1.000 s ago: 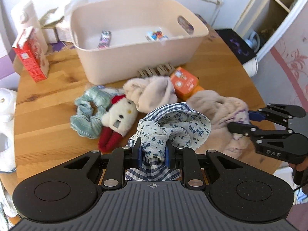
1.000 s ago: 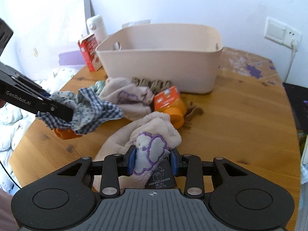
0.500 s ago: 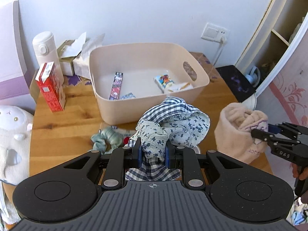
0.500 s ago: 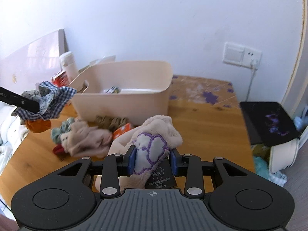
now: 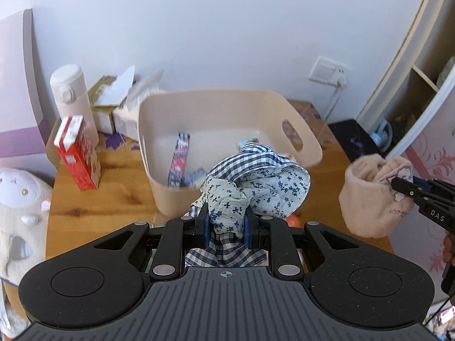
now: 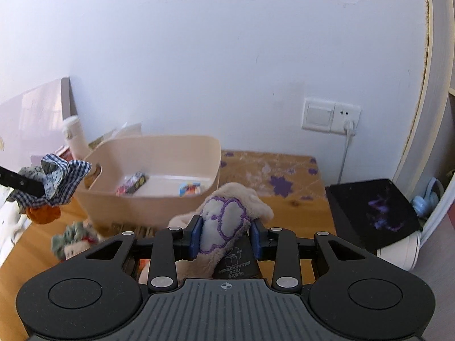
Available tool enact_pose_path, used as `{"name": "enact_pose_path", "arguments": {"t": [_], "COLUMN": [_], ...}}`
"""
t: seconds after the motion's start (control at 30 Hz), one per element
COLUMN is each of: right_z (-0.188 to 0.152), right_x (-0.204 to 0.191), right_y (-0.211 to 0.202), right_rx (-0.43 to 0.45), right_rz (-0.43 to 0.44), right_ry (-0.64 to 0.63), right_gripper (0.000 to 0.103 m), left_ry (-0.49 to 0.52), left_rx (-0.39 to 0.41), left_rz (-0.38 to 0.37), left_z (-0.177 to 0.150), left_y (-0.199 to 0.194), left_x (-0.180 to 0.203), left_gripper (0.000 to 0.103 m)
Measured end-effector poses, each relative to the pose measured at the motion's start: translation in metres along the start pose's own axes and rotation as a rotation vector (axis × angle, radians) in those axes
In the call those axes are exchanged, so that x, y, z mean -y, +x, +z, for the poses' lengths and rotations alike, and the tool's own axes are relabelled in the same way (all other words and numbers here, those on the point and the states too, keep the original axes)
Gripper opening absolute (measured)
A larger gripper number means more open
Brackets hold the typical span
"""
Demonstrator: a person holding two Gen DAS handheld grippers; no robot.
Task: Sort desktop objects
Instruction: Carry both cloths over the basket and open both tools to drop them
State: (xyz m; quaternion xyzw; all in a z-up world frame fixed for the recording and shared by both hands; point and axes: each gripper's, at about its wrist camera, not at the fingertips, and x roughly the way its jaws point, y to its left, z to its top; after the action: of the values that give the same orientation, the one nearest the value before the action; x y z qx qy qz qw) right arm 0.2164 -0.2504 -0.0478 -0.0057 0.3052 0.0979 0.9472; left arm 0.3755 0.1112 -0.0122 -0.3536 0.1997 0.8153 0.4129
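Both cloths now hang higher above the bench (image 5: pixel 119 164); left hand-held gripper (image 5: pixel 226 224) pinches checked cloth (image 5: pixel 256 182), right hand-held gripper (image 6: pixel 226 237) closing on fuzzy sock (image 6: pixel 224 221), bin (image 5: pixel 159 153) ahead.

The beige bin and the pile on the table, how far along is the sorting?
Done: a few small packets lie in the beige bin. In hand: the left gripper clamps a checked and floral cloth; the right gripper, closing, holds a fuzzy pink sock. Left: a green scrunchie on the table.

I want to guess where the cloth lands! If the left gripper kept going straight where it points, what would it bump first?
Probably the beige plastic bin: the left gripper, shut on the blue checked and flowered cloth, points at its near wall, though depth is unclear.
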Motion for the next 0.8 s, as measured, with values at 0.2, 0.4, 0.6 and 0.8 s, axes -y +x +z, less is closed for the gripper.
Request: {"name": "enact_pose_path", "arguments": {"t": [0.2,0.4,0.6,0.8], "right_z": [0.014,0.016,0.025,0.043], "right_x": [-0.01,-0.021,-0.023,-0.026], "right_y": [0.021,0.033,0.04,0.05], "right_rx": [-0.004,-0.007,0.002,0.031], "right_rz": [0.059,0.092,0.085,0.081], "right_ry": [-0.035,-0.051,-0.058,-0.072], "right_gripper": [0.009,0.008,0.008,0.008], "left_ry": [-0.025,-0.056,-0.074,-0.082], "left_rx": [0.028,0.029,0.041,0.058], "left_rz": [0.025,0.046,0.06,0.083], "left_z": [0.019,0.023,0.035,0.053], "left_y": [0.006,0.012,0.018,0.029], "left_x": [-0.007,-0.016,-0.023,-0.025], "left_gripper": [0.021,0.021,0.021,0.021]}}
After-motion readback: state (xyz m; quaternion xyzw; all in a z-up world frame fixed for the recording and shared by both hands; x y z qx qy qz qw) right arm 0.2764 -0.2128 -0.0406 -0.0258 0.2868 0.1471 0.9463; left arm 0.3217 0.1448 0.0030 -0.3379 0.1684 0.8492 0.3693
